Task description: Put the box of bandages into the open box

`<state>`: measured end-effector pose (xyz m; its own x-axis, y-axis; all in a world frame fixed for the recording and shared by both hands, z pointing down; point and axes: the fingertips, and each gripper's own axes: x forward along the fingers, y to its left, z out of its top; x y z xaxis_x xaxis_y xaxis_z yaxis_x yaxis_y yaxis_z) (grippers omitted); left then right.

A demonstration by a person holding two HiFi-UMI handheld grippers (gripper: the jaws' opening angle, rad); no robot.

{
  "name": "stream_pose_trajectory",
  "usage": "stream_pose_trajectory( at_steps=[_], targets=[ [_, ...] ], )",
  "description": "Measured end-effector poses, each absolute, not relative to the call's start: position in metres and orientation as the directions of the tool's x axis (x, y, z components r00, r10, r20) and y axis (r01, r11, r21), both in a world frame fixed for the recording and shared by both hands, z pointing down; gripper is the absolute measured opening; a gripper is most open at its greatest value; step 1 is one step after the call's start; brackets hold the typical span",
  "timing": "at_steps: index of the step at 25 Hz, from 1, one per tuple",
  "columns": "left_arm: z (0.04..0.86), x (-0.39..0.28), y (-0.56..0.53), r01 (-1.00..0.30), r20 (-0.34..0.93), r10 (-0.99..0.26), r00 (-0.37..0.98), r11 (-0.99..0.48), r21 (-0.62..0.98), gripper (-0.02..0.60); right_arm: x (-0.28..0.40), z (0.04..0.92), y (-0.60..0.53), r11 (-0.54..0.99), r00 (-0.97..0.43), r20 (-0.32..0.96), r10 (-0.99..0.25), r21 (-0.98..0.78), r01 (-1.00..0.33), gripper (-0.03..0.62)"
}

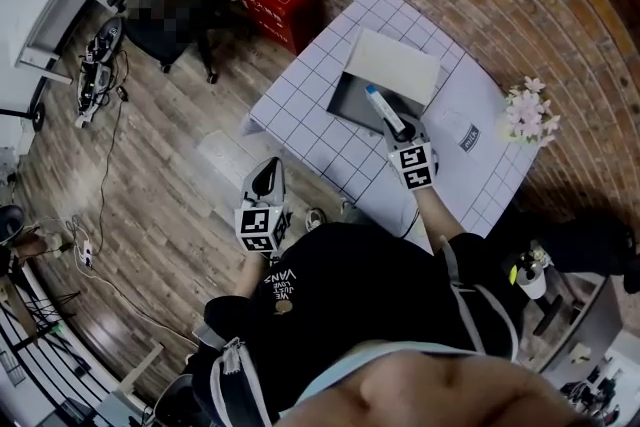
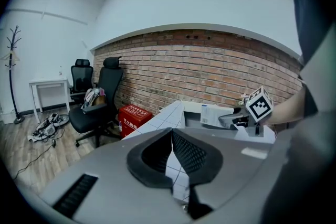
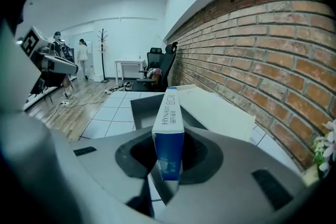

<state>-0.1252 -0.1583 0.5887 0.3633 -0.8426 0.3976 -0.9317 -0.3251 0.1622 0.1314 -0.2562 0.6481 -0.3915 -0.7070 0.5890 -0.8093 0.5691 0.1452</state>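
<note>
Head view: the right hand-held gripper (image 1: 397, 128) grasps the bandage box (image 1: 380, 105), which juts ahead of its tips over the open box (image 1: 345, 100) on the desk (image 1: 320, 150). The left hand-held gripper (image 1: 266, 177) hangs off the desk's edge, well apart.

Left gripper view: its jaws are clenched together on nothing, and the desk lies ahead.

Right gripper view: the jaws clamp the bandage box on edge, with the open box ahead and below. The step in hand looks like the carry-in. Next, I judge, lower it inside, clear of the lid (image 3: 220, 110), then let go.
</note>
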Motion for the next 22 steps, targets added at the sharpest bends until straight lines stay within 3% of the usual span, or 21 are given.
stream_pose_trajectory(
  at_steps=[7, 22],
  targets=[
    [0.592, -0.135, -0.156, -0.941, 0.405, -0.849, 0.339, -0.297, 0.165, 0.012, 0.123, 0.659, -0.261, 0.62, -0.371, 0.615, -0.696, 0.252, -0.743, 0.072],
    [0.596, -0.129, -0.159, -0.937, 0.415, -0.84, 0.348, -0.3, 0.18, 0.011, 0.13, 0.663, -0.269, 0.599, -0.34, 0.613, -0.713, 0.281, -0.749, 0.077]
  ],
)
